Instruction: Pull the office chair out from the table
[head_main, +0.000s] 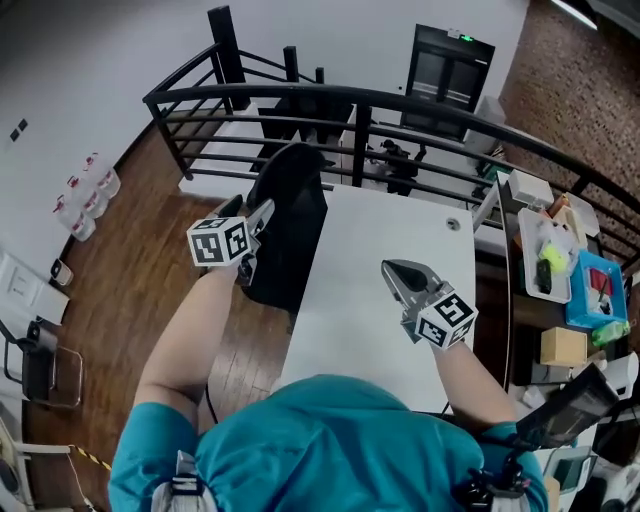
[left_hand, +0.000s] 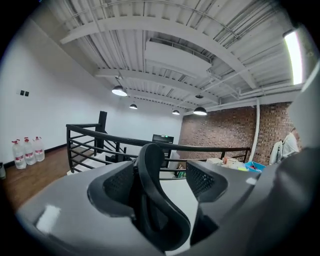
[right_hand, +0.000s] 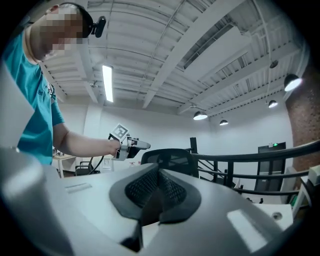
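The black office chair (head_main: 290, 225) stands at the left edge of the white table (head_main: 380, 300), its back toward me. My left gripper (head_main: 260, 218) is at the top of the chair's back. In the left gripper view the curved rim of the chair back (left_hand: 157, 210) runs between the open jaws of the left gripper (left_hand: 160, 182); the right pad (left_hand: 205, 180) stands clear of it. My right gripper (head_main: 393, 270) hovers over the table, shut, with nothing in it. In the right gripper view the pads of the right gripper (right_hand: 159, 189) meet, and the chair (right_hand: 167, 161) and the left gripper (right_hand: 134, 144) show beyond them.
A black railing (head_main: 400, 105) curves behind the table and chair. A shelf with boxes and trays (head_main: 565, 265) lines the table's right side. Water bottles (head_main: 90, 195) stand by the left wall, and another chair (head_main: 40, 370) sits at the lower left on the wooden floor.
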